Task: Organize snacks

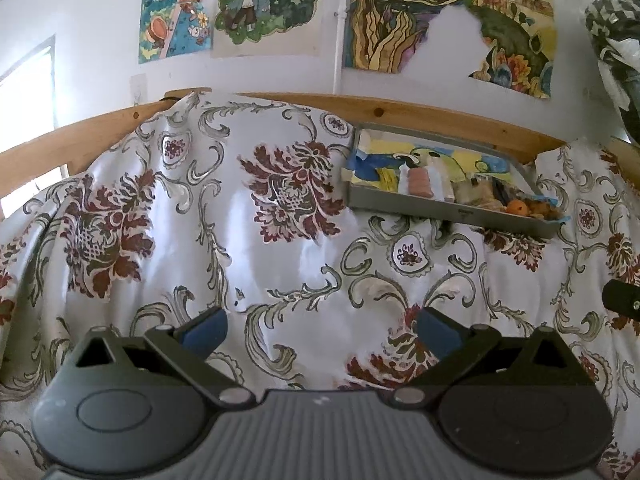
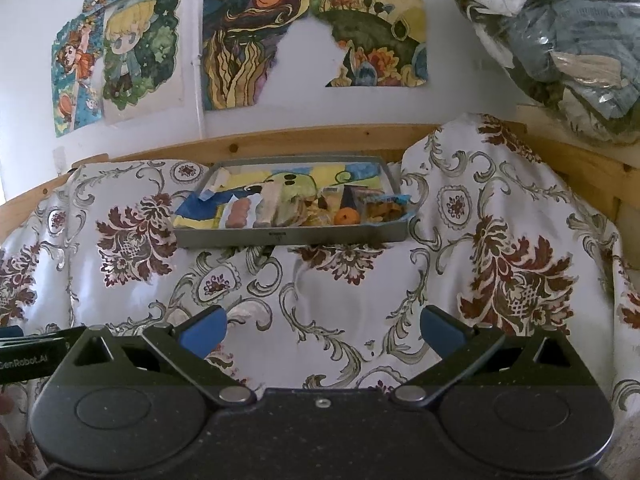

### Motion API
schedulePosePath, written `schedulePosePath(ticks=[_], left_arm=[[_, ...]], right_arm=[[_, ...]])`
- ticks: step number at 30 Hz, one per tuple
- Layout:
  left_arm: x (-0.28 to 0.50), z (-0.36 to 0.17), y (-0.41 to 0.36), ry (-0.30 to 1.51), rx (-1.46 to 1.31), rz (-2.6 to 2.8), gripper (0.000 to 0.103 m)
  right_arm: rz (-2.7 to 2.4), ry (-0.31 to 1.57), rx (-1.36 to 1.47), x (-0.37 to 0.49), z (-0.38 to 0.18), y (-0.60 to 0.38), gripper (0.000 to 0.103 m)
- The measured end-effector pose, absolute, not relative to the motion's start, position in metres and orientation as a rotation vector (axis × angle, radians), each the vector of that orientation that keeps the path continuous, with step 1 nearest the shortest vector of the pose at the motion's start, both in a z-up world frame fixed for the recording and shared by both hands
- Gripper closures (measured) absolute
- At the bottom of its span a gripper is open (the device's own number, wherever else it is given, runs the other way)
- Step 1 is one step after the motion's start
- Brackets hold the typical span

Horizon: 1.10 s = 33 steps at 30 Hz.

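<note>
Snacks [image 2: 320, 208] lie in a grey tray [image 2: 288, 236] at the far side of a bed, on a white bedspread [image 2: 340, 280] with dark red flowers and grey scrolls. Inside the tray, on a painted sheet, a pink wrapped piece [image 2: 237, 216] sits left of centre, a pale packet just right of it, then a crowd of small wrappers, an orange round thing [image 2: 347, 216] and a packet of brown bites at the right end. In the left view the same tray [image 1: 440, 204] shows far and to the right. The left claw [image 1: 322, 330] hovers over the near part of the bedspread with its blue pads wide apart and nothing between them. The right claw [image 2: 323, 330] is likewise spread wide and empty, aimed at the tray, well apart from it. A wooden rail [image 2: 280, 140] runs behind the tray, with drawings [image 2: 248, 40] taped to the white wall above. A clear bag of bundled cloth [image 2: 560, 48] rests at the far right.
</note>
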<state>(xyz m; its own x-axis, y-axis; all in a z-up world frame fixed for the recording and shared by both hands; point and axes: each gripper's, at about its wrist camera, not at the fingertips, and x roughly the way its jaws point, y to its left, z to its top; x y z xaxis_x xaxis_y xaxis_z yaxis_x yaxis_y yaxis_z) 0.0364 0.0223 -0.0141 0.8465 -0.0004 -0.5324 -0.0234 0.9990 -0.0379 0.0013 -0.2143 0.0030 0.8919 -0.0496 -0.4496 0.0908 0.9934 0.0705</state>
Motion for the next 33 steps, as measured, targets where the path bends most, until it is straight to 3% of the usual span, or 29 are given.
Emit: schedulePosePath(ticks=[33], left_arm=[[0.0367,-0.0150,0.0231,0.568,-0.051,0.015,0.000]], right_arm=[[-0.066,0.470,0.079,0.0019,0.0024,-0.2122,0.001]])
